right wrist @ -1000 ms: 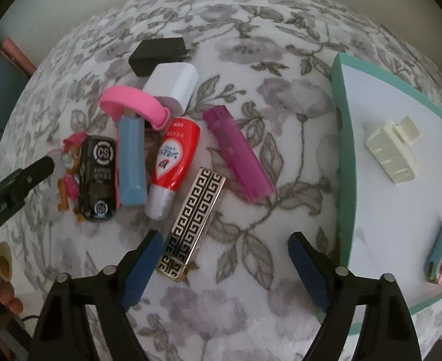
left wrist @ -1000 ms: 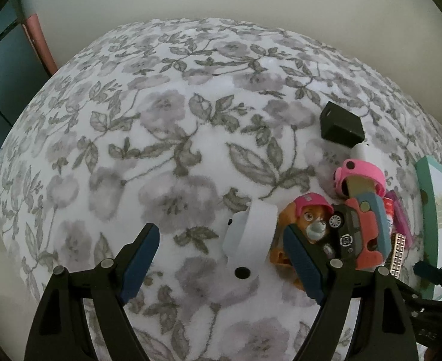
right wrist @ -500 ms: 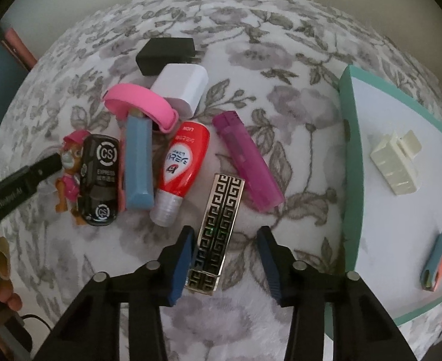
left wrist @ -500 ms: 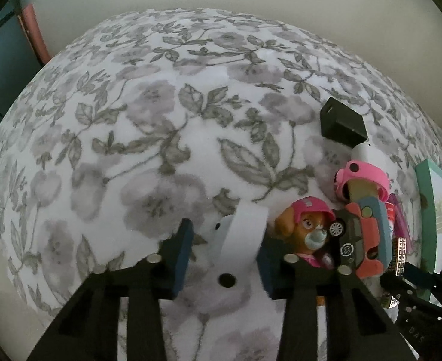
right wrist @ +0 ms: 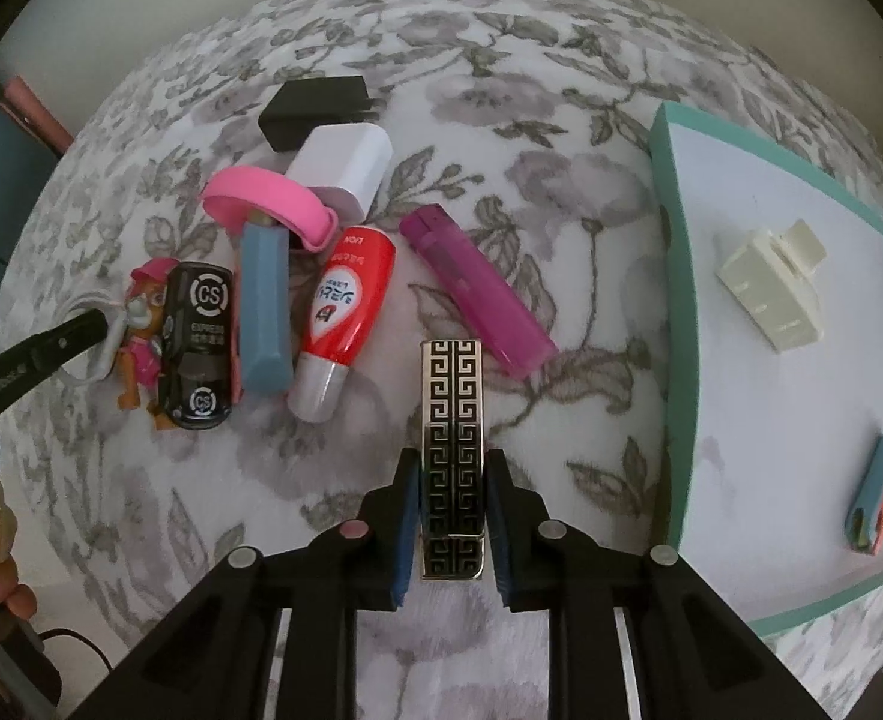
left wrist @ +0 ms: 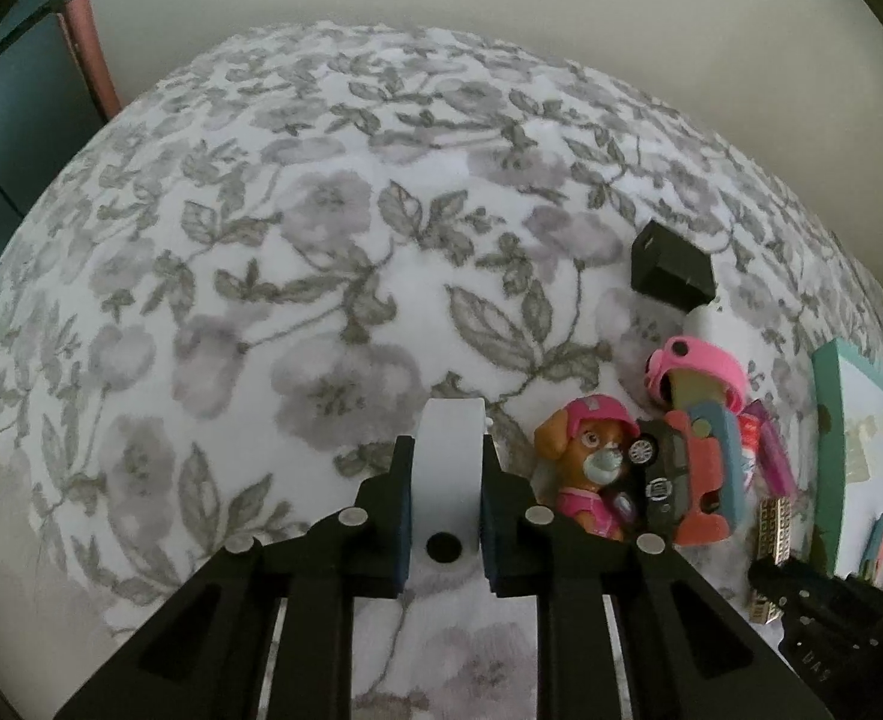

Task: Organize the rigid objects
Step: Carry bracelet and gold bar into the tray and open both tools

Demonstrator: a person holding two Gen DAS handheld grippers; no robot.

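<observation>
1. Left fingers (left wrist: 441, 498) clamped on both sides of white curved band (left wrist: 447, 462), blue pads pressing its edges; band resting on floral cloth (left wrist: 321, 276).
2. Right fingers (right wrist: 452, 510) closed tight on black-and-gold patterned bar (right wrist: 452, 450), gripped at its near end, bar lying flat on the cloth.
3. Just right of the band: pup figure (left wrist: 585, 468) in pink helmet, touching black toy car (left wrist: 660, 474).
4. In a row left of the bar: red tube (right wrist: 345, 312), blue stick (right wrist: 264, 306), pink strap (right wrist: 267, 204).
5. Beside the bar's far end: purple lighter (right wrist: 477, 294), angled.
6. Farther back: white charger (right wrist: 345, 171), black block (right wrist: 315, 108).
7. On teal-edged board (right wrist: 675, 360) at right: cream clip (right wrist: 771, 288), blue-orange piece (right wrist: 879, 498).
</observation>
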